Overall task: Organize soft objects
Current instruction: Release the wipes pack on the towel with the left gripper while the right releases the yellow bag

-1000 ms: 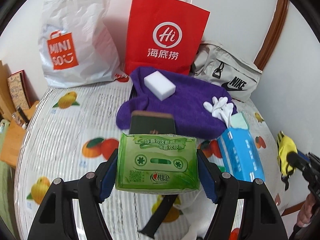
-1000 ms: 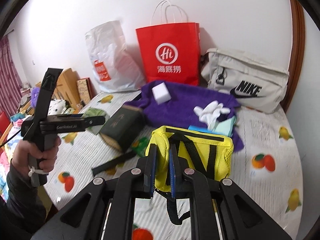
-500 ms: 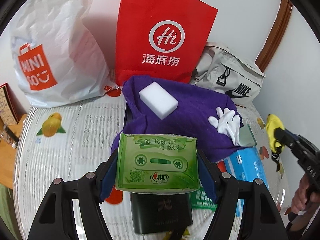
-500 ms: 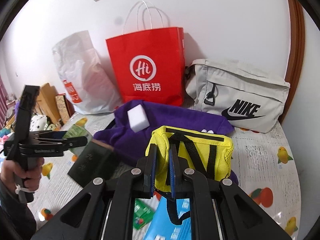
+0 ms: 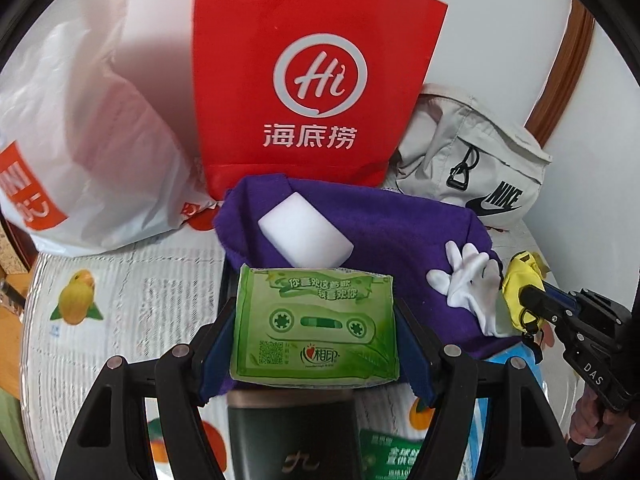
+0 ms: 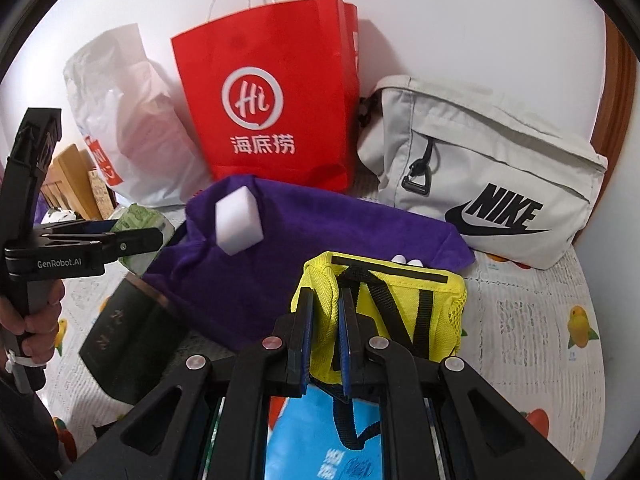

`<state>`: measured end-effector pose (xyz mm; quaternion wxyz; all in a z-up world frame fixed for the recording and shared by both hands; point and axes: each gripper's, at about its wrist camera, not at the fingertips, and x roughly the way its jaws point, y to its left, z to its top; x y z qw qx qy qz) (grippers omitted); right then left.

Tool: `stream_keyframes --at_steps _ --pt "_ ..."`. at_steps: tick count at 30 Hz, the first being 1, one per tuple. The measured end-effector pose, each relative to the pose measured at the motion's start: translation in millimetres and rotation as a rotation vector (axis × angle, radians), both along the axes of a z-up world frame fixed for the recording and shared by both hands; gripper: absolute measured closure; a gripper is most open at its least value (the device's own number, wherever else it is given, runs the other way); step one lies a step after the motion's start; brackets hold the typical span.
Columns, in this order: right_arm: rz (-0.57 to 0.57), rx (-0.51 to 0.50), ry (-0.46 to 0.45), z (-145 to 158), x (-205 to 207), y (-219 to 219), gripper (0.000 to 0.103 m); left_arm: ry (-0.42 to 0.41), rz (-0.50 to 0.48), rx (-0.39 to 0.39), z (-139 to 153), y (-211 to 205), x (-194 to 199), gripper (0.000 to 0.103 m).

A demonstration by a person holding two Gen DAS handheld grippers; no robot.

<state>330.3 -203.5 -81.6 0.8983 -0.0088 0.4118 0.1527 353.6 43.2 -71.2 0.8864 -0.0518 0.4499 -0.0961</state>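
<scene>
Left tool (image 5: 314, 334): clamped on green tissue pack (image 5: 314, 332), near purple towel (image 5: 384, 232).
Right tool (image 6: 325, 332): clamped on yellow pouch (image 6: 404, 300), over the towel's edge.

"Hi" on red bag (image 5: 316, 80); "NIKE" on grey pouch (image 6: 480, 184)

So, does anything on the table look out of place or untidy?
Yes. The purple cloth lies crumpled rather than folded, with a white sponge block sitting crooked on it and white gloves dropped loose at its edge. A dark box lies askew beside it. Nothing looks spilled or damaged.
</scene>
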Motion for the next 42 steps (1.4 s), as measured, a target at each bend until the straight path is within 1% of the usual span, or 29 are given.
stream_keyframes --at_steps 8,12,18,25,31,32,33,34,35,36,37,42 --pt "0.015 -0.002 0.030 -15 20 -1 0.091 0.019 -0.003 0.010 -11 -12 22 0.033" --pt "0.021 -0.003 0.055 -25 29 2 0.091 0.051 0.006 0.008 -19 -12 35 0.033" --pt "0.035 -0.010 0.089 -36 41 4 0.091 0.105 -0.012 0.006 -35 -18 53 0.033" --pt "0.055 -0.014 0.134 -48 50 8 0.091 0.166 -0.016 0.010 -54 -19 57 0.032" --pt "0.060 -0.005 0.161 -52 54 8 0.087 0.178 -0.018 0.015 -57 -20 55 0.031" --pt "0.061 -0.006 0.163 -53 53 8 0.083 0.181 -0.020 0.015 -57 -21 55 0.031" --pt "0.061 -0.011 0.165 -52 53 8 0.075 0.191 -0.022 0.017 -58 -21 56 0.031" --pt "0.058 -0.012 0.163 -52 52 7 0.068 0.205 -0.022 0.023 -60 -22 57 0.031" --pt "0.055 -0.011 0.157 -51 50 6 0.055 0.211 -0.020 0.026 -61 -22 56 0.030" --pt "0.055 -0.004 0.146 -48 47 5 0.049 0.209 -0.019 0.020 -60 -21 55 0.028" --pt "0.057 0.000 0.140 -46 44 2 0.048 0.206 -0.019 0.013 -59 -21 53 0.023" --pt "0.045 0.017 0.124 -34 33 -2 0.047 0.192 -0.007 -0.009 -48 -19 41 0.022"
